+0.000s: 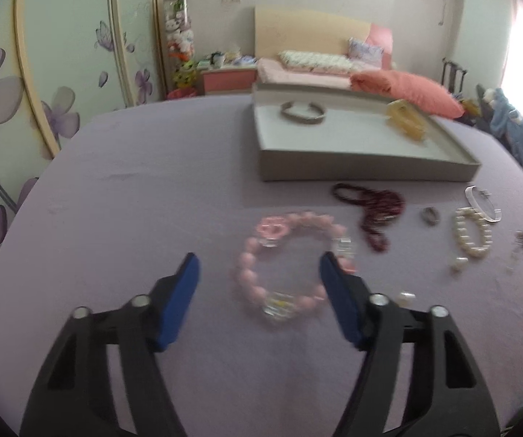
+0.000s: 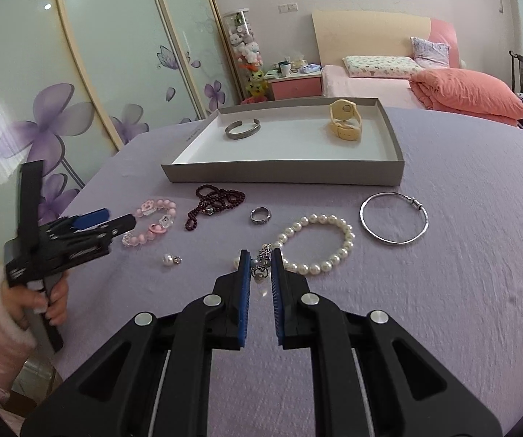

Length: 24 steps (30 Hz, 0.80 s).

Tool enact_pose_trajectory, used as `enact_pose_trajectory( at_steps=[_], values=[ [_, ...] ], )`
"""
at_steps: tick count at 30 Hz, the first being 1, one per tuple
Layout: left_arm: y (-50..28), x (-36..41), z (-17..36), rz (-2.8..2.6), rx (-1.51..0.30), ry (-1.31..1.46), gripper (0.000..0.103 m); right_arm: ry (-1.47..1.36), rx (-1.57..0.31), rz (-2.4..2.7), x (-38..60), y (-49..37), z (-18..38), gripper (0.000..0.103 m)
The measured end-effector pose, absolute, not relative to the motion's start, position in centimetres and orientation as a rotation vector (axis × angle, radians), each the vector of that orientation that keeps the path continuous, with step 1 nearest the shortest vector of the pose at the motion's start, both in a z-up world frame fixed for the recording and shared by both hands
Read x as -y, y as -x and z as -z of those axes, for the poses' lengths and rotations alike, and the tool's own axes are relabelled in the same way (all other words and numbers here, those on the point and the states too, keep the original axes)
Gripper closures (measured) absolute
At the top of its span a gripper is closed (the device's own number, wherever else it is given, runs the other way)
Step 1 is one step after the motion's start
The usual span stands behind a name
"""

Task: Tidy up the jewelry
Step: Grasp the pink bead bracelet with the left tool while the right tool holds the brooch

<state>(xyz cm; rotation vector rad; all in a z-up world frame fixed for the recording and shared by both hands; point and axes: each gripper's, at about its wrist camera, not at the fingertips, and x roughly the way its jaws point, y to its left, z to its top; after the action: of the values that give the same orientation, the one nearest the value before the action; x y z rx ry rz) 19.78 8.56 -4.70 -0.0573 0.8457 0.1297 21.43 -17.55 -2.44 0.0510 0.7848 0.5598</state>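
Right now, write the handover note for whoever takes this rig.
Right claw: shut on a small pearl earring.
Left claw: open around the pink bead bracelet, not gripping.
In the tray: silver cuff, cream watch.
Left on the cloth: dark bead necklace, ring, pearl bracelet, silver bangle, second pearl earring.

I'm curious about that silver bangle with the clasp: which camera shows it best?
The right wrist view: the silver bangle lies whole and sharp on the purple cloth, right of the pearl bracelet. The left wrist view shows it only as a small, blurred arc near the picture's right edge.
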Motion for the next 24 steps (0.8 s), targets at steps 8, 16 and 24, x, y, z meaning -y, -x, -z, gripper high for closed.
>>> enact_pose_trajectory(
  at_steps=[8, 16, 24],
  values=[
    [-21.5, -9.4, 5.8, -0.106, -0.91, 0.036, 0.069, -0.056, -0.793, -0.565, 17.6, -21.6, 2.4, 0.091],
    [-20.9, -7.9, 5.5, -0.063, -0.92, -0.007, 0.09, -0.081, -0.788, -0.567, 17.8, -21.8, 1.8, 0.091],
    [-19.1, -7.7, 2.0, -0.013, -0.814, 0.033, 0.09, -0.084, -0.756, -0.566, 18.1, -21.8, 0.7, 0.091]
  ],
)
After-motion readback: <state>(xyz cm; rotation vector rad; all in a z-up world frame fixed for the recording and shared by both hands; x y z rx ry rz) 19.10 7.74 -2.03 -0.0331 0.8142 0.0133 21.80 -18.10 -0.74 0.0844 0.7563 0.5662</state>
